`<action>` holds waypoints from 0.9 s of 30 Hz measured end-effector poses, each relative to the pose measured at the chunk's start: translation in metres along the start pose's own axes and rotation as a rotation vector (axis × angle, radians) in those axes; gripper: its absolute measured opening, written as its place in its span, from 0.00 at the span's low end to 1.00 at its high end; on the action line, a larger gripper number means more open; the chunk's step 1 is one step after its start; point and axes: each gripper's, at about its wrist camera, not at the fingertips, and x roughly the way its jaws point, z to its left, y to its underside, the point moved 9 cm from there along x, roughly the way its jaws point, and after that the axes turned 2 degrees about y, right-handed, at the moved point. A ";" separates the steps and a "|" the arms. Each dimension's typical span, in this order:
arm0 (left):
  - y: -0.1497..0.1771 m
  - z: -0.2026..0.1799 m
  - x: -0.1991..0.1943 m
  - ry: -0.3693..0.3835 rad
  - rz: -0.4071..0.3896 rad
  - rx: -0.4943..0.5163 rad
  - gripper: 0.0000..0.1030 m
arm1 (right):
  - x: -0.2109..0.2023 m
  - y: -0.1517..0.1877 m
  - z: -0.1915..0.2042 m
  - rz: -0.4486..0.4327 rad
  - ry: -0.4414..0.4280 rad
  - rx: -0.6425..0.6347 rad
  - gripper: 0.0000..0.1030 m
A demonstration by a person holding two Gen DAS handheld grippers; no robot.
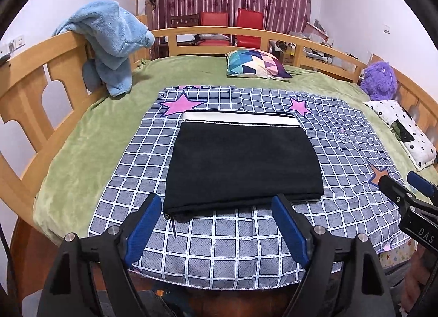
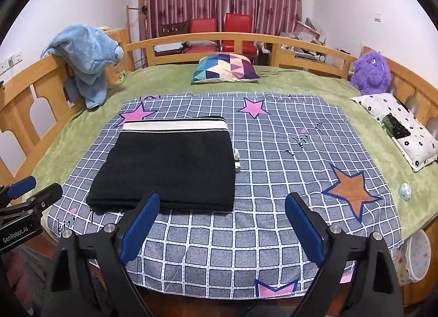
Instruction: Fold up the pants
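Note:
The black pants [image 1: 241, 163] lie folded into a flat rectangle on the checked grey cloth [image 1: 219, 248], white waistband at the far edge. They also show in the right wrist view [image 2: 169, 169]. My left gripper [image 1: 219, 204] is open and empty, held just in front of the pants' near edge. My right gripper [image 2: 223, 202] is open and empty, held to the right of the pants' near edge. The right gripper also shows at the right of the left wrist view [image 1: 408, 183], and the left gripper at the left of the right wrist view [image 2: 35, 187].
The cloth lies on a green blanket [image 1: 87, 147] over a wooden-railed bed [image 1: 27, 103]. A blue plush robe [image 1: 109, 40] hangs on the left rail. A patterned cushion [image 1: 256, 64], a purple plush toy [image 1: 379, 80] and a white flowered pillow [image 1: 402, 128] lie around the cloth.

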 end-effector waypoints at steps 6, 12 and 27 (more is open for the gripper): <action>0.001 -0.002 -0.003 -0.008 -0.012 0.013 0.79 | -0.002 -0.002 0.000 0.005 -0.023 0.027 0.89; 0.004 -0.006 -0.001 -0.023 -0.013 0.035 0.79 | -0.004 -0.004 0.002 0.002 -0.029 0.040 0.89; 0.003 -0.002 -0.009 -0.004 -0.029 0.020 0.80 | -0.009 -0.004 0.007 -0.004 -0.023 0.027 0.89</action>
